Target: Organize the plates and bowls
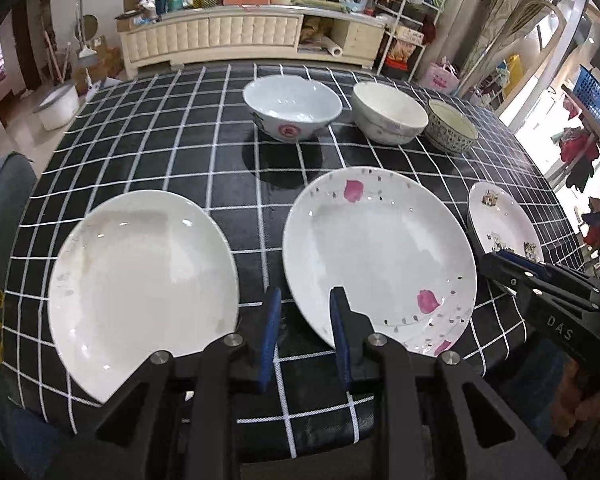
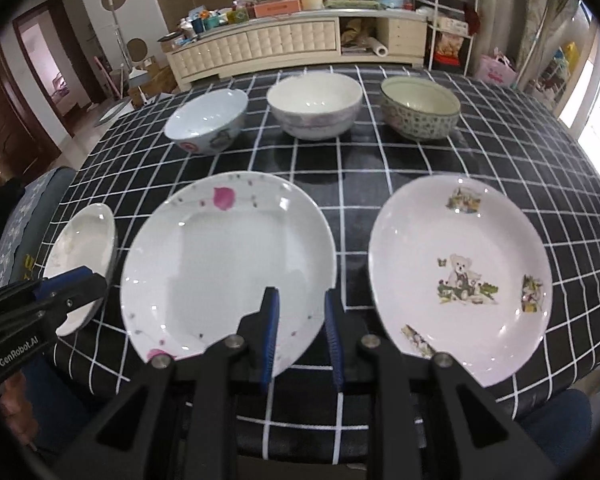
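Nothing looks sorted yet: three plates, the plain plate (image 1: 140, 280), rose plate (image 1: 376, 256) and bear plate (image 2: 460, 280), lie apart in the near row on the table (image 1: 160, 128); three bowls (image 2: 314, 108) stand behind, unstacked. The left claw (image 1: 305, 312) and right claw (image 2: 302, 316) hover slightly parted, empty.

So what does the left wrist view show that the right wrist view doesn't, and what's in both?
Only the left wrist view: the whole plain white plate and a pale basin on the floor.

Only the right wrist view: the full teddy-bear plate and an open doorway at left.

Both: the pink-petal plate, three bowls in the back row (light blue bowl, white bowl, patterned bowl) and the checked tablecloth. Neither gripper holds anything.
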`<action>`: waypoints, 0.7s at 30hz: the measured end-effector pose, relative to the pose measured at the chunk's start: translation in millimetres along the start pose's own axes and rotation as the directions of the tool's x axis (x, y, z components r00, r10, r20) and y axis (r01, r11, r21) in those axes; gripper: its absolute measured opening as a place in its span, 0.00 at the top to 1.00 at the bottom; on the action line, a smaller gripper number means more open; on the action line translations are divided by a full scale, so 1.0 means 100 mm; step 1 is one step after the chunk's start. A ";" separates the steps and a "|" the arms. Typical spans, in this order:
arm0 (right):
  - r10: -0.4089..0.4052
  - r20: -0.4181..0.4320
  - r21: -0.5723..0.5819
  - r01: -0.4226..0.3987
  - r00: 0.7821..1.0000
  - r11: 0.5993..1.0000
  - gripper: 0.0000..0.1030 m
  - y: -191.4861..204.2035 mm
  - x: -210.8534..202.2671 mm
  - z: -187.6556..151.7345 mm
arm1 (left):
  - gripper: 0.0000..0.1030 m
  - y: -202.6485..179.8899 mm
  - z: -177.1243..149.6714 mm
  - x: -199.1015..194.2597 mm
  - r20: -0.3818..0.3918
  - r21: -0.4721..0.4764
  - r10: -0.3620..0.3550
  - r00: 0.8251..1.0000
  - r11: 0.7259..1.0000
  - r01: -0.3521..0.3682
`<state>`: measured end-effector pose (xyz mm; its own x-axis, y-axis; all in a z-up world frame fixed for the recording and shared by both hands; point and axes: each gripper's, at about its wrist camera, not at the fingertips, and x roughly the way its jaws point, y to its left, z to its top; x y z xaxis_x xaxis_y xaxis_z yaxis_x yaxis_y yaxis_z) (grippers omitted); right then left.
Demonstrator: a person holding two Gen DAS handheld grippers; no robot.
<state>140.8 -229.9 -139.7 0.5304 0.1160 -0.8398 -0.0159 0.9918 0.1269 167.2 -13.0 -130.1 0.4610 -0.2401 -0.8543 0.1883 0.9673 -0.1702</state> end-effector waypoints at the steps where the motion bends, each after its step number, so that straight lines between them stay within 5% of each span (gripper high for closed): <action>1: 0.001 -0.005 0.004 -0.001 1.000 1.000 0.74 -0.01 0.03 0.01 | 0.78 0.00 0.01 0.04 -0.005 0.002 0.000 1.000 1.000 0.000; 21: -0.015 -0.087 0.013 0.016 0.996 1.000 0.74 -0.10 0.49 0.17 | 0.78 0.06 0.18 0.66 -0.131 0.020 0.006 0.991 1.000 -0.004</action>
<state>181.2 -234.8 -173.6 0.4551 0.1051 -0.8842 0.0036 0.9928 0.1198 214.7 -24.3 -179.2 0.3449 -0.2210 -0.9122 0.2036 0.9664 -0.1572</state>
